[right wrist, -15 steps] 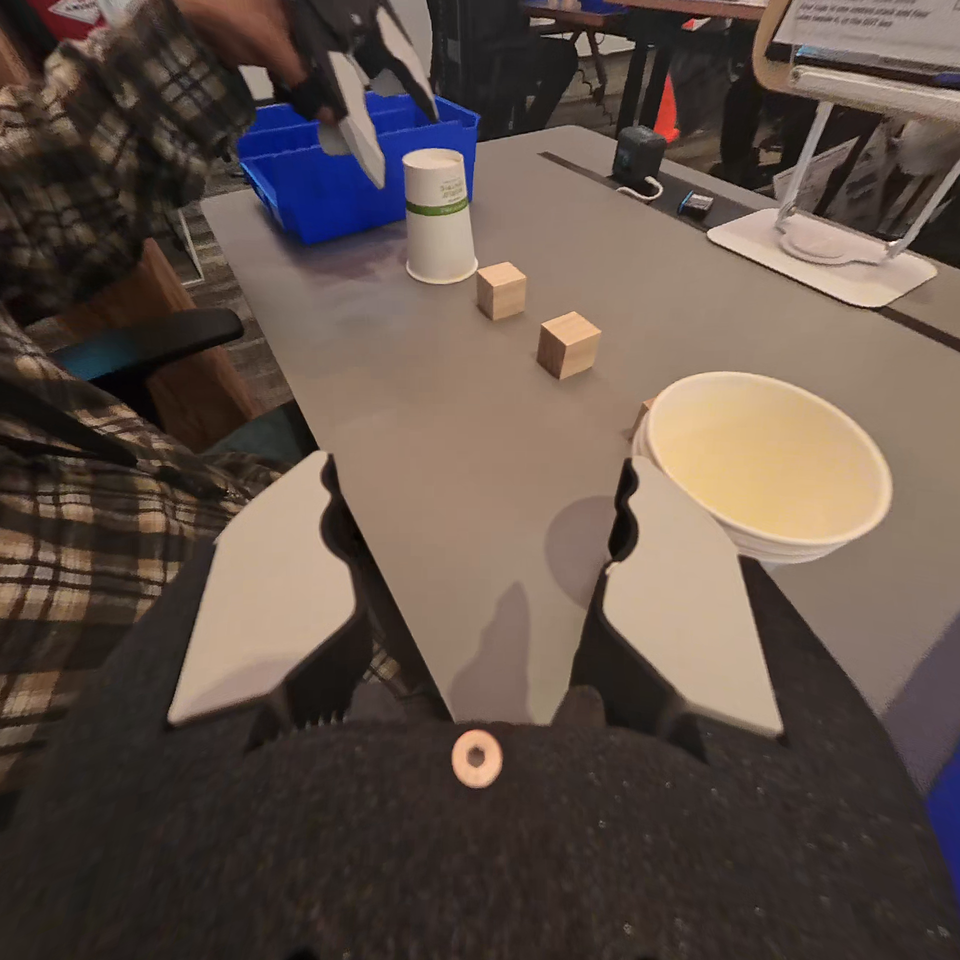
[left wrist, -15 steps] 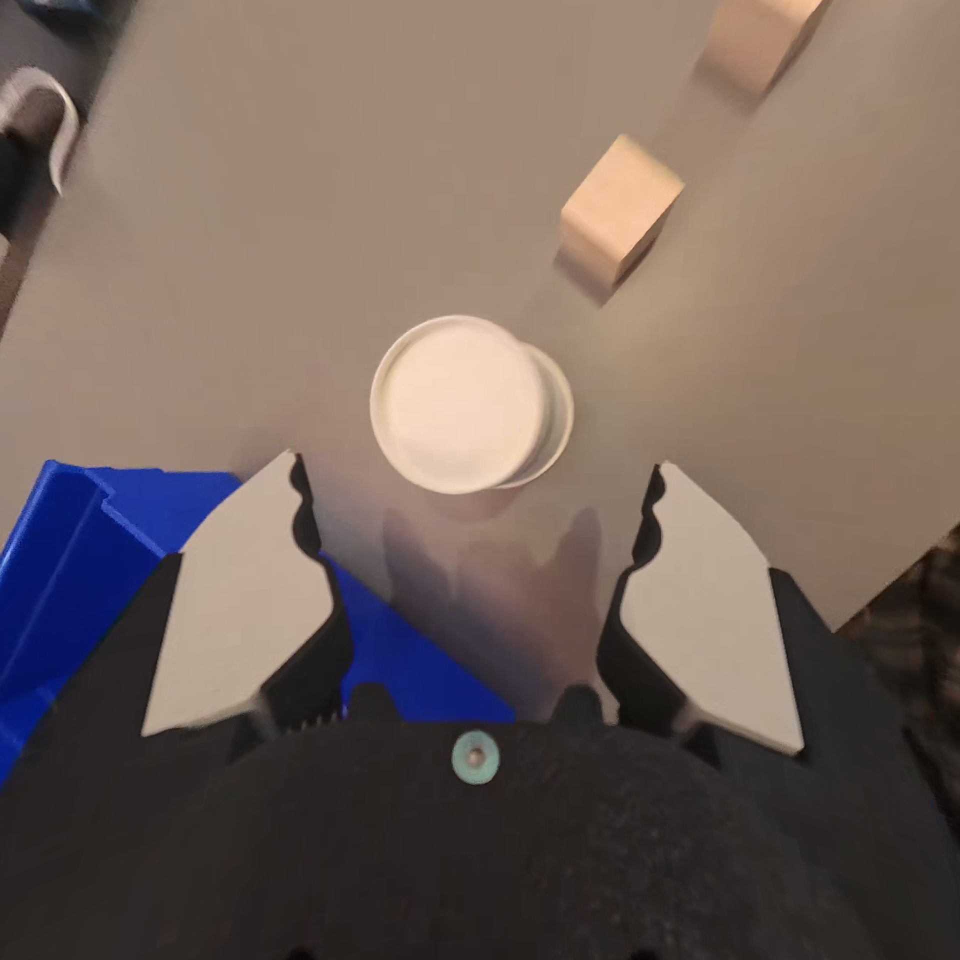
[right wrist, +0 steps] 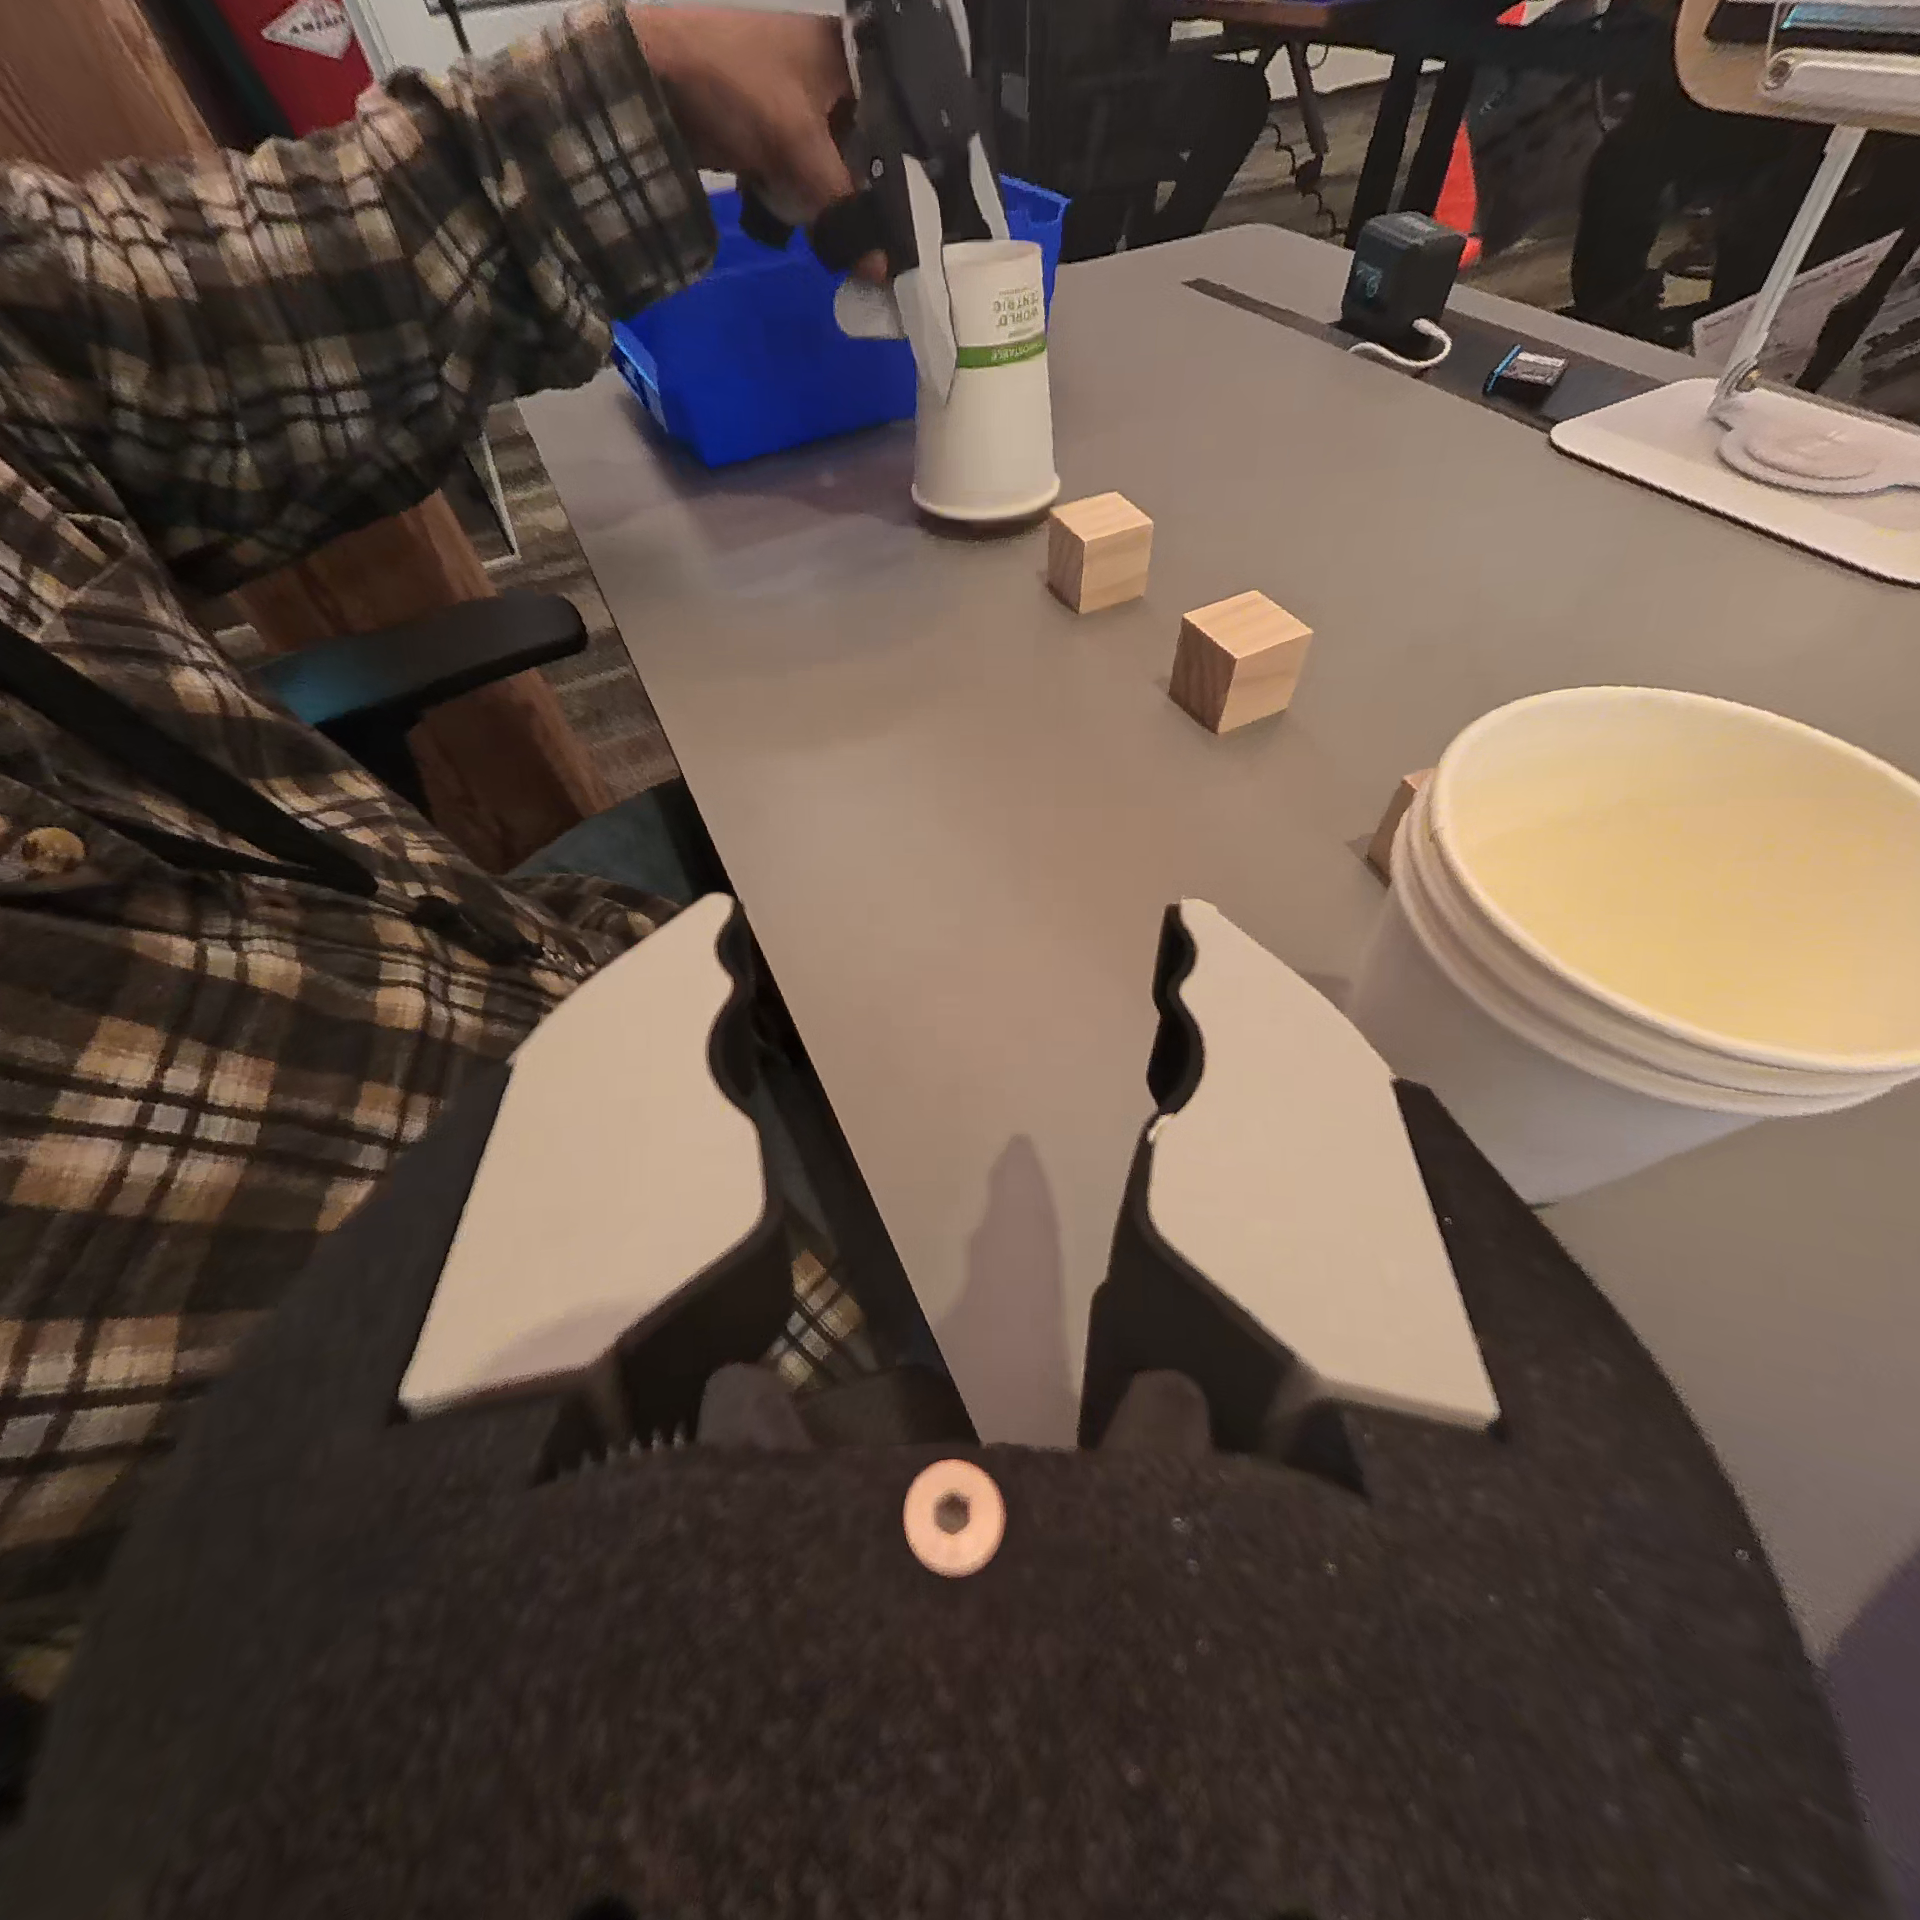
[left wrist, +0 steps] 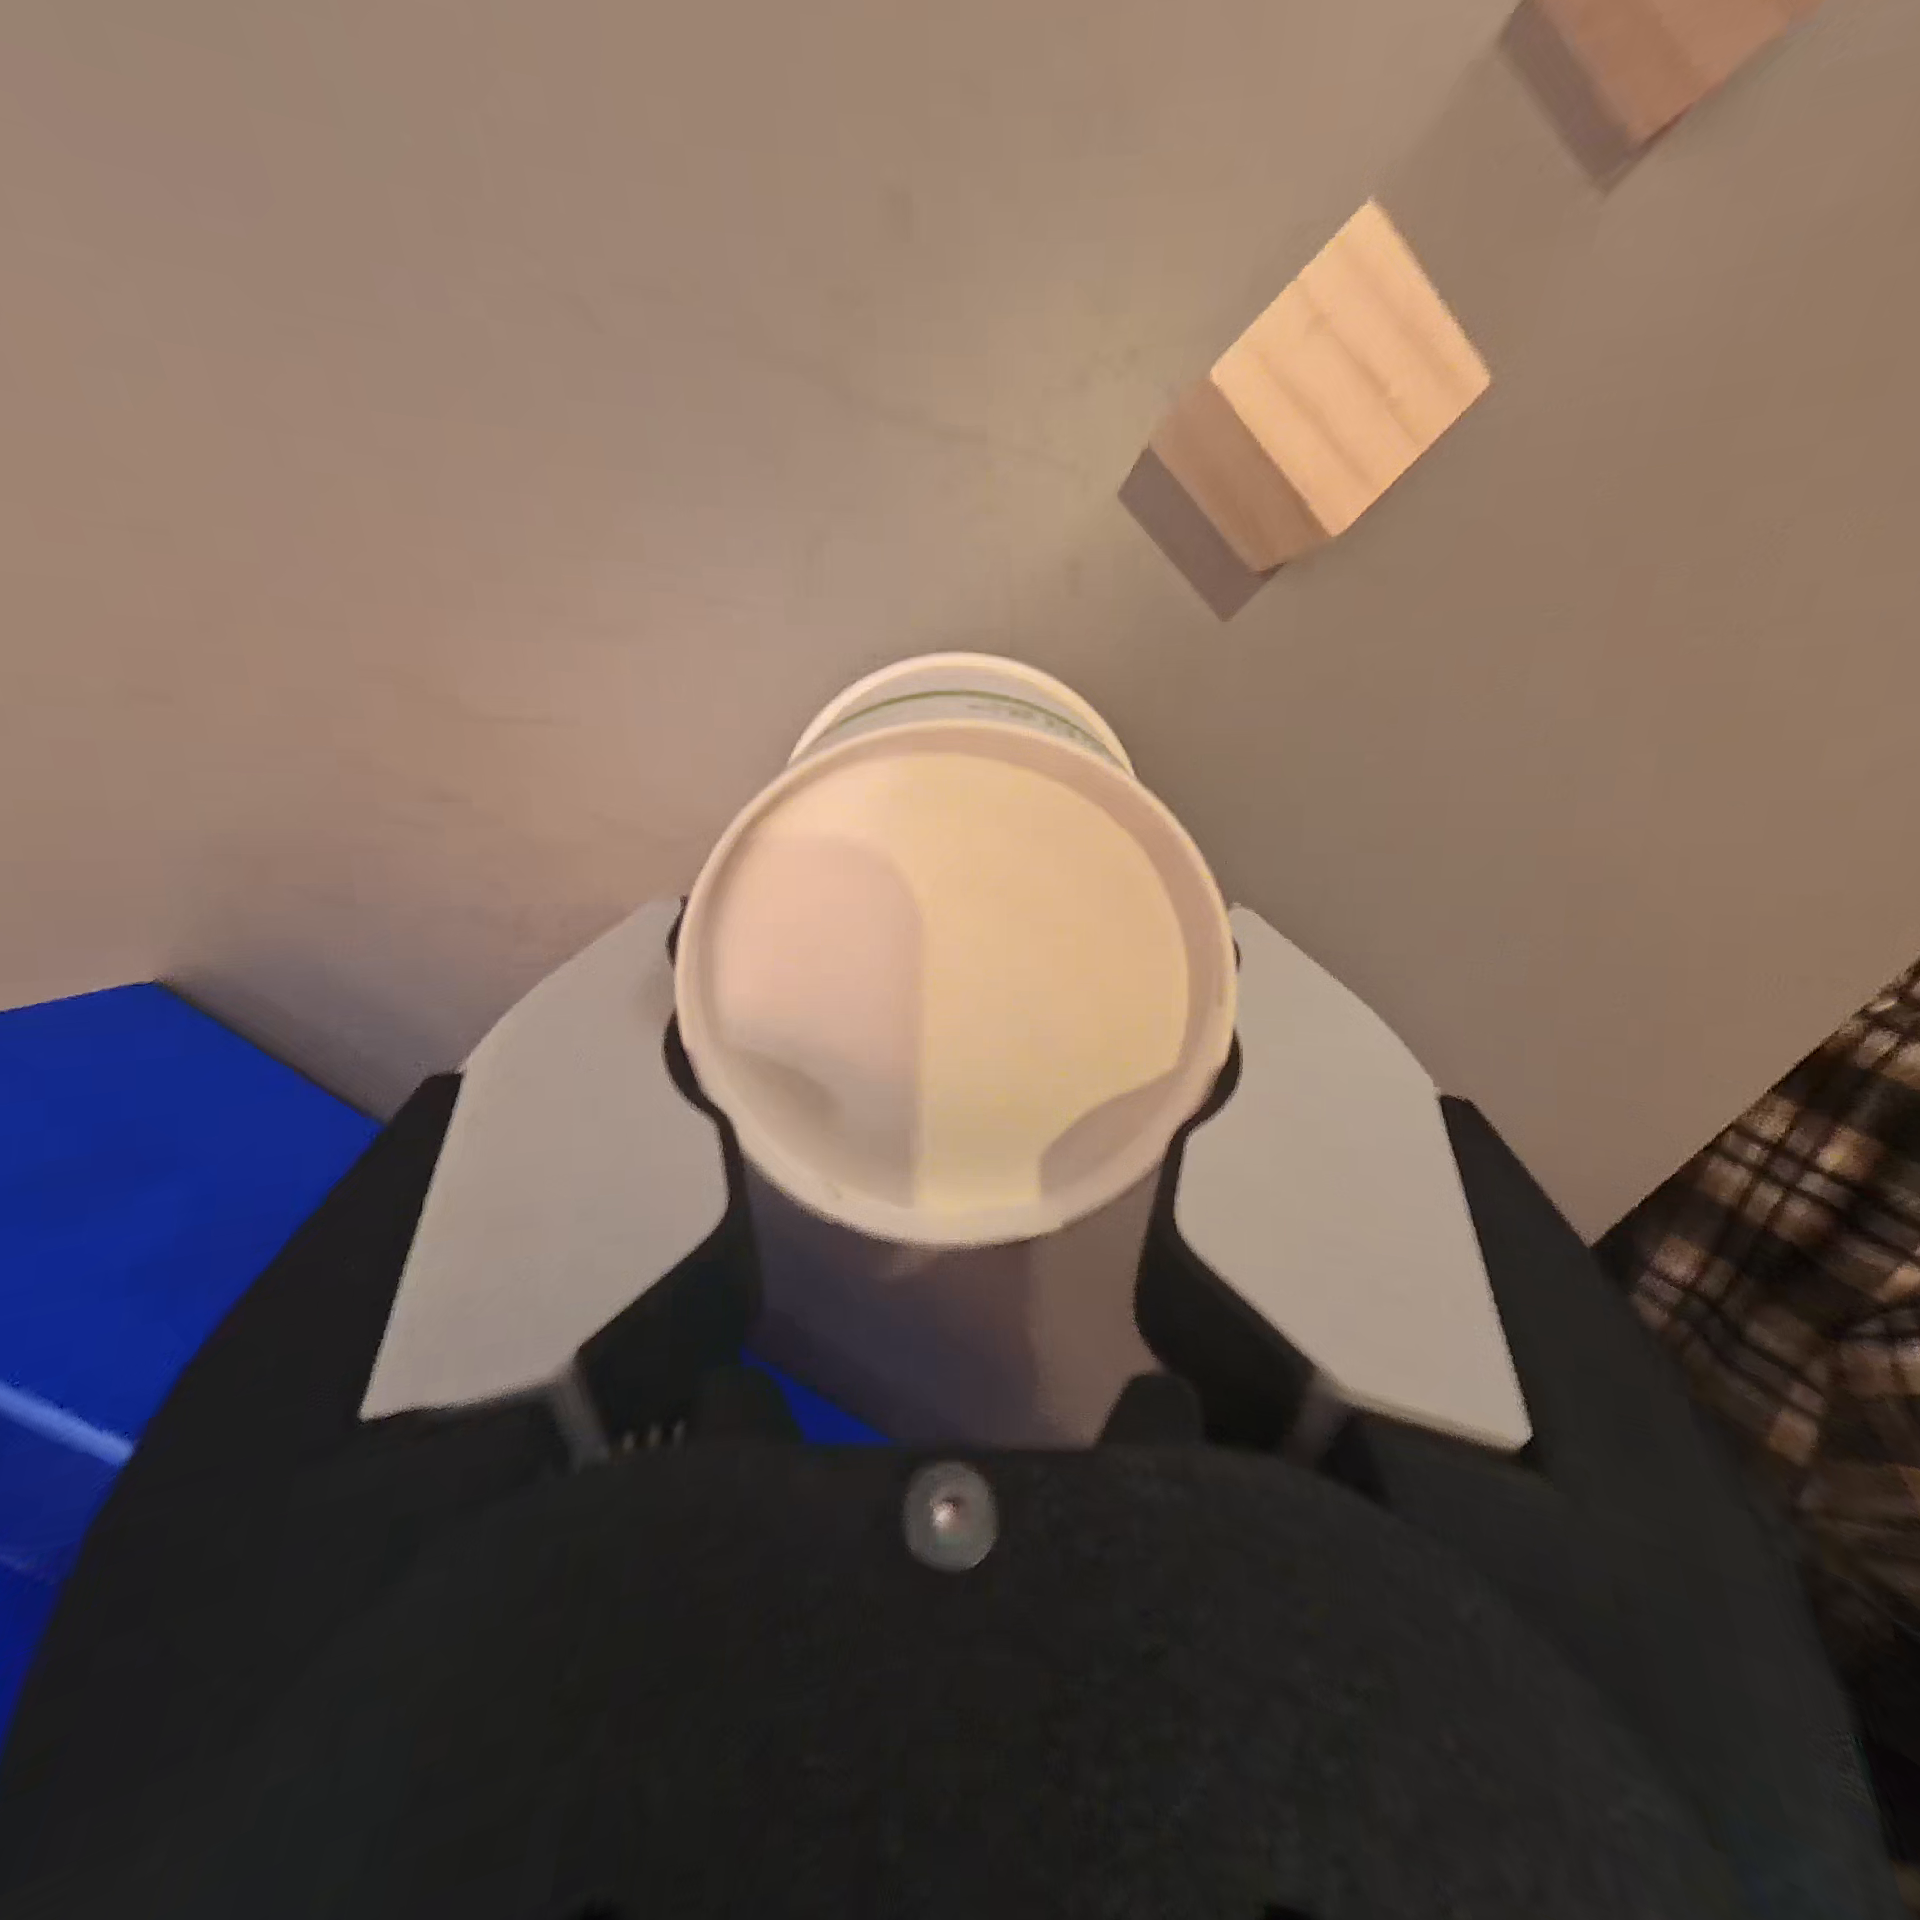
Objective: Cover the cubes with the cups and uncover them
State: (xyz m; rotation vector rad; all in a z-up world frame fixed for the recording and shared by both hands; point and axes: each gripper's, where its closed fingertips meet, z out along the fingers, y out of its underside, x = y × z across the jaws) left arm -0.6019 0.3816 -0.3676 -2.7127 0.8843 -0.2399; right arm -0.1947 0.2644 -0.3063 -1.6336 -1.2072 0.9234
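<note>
It looks like an office or lab workroom. A long grey table (right wrist: 935, 831) carries a blue bin (right wrist: 769, 364), a small black device (right wrist: 1397, 272) on a white cable, and a white stand base (right wrist: 1766, 457). Behind are more desks on black legs (right wrist: 1392, 125), patterned carpet (right wrist: 582, 582) and a chair armrest (right wrist: 416, 655).

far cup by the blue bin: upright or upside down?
Upside down: the cup stands rim-down on the table, flat base up between the left gripper fingers.
</note>
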